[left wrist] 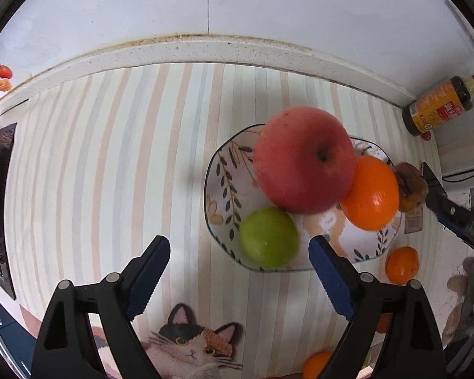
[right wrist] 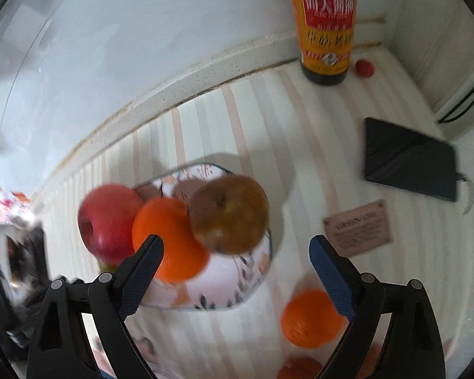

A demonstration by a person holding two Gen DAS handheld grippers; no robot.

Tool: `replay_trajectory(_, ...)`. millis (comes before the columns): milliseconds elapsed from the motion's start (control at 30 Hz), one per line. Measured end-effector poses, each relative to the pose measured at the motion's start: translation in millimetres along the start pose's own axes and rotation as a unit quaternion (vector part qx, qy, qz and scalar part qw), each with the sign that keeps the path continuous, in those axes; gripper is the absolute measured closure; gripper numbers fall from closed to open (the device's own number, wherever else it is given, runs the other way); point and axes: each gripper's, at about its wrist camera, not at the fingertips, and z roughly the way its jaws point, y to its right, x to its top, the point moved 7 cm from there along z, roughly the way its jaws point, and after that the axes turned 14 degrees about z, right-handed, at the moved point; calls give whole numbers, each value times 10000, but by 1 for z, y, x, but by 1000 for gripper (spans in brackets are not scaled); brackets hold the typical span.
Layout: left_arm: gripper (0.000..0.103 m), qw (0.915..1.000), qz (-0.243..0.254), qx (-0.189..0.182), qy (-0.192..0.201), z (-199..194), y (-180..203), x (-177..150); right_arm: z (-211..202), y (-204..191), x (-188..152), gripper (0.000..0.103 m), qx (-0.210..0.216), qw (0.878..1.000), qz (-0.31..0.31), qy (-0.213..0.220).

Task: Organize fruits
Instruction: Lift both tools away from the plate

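Both grippers hang open and empty — the right gripper (right wrist: 237,246) should drop squarely over the loose orange (right wrist: 311,319) beside the plate (left wrist: 218,170), then close gently.

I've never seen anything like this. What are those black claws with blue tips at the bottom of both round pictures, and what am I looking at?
Each claw is a hand-held two-finger gripper with a fisheye camera looking along its fingers. One picture comes from the left gripper, the other from the right gripper. Both are open and hold nothing. Below them, on a striped cloth, a patterned plate carries a red apple, an orange, a green fruit and a brownish fruit. A loose orange lies beside the plate, and a sauce bottle stands by the wall.
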Motion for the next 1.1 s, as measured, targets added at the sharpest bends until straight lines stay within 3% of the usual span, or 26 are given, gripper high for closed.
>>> replay_trajectory(133,13,9996,193,171,137,-18,15,-21,-29,-6,-33,7,-430,9964,-588,427)
replay_trajectory(367,13,9969,370,465,523,-60,36,-50,-73,-18,-89,7,-558,9883,-1184,784)
replay_trajectory(767,13,9926,381,389,1082,-129,55,-81,-158,-24,-133,7,-229,9858,-1167,1184)
replay_trajectory(1100,13,9931,581,88,1017,-145,74,-102,-189,-18,-157,6,142,9879,-1009,1167)
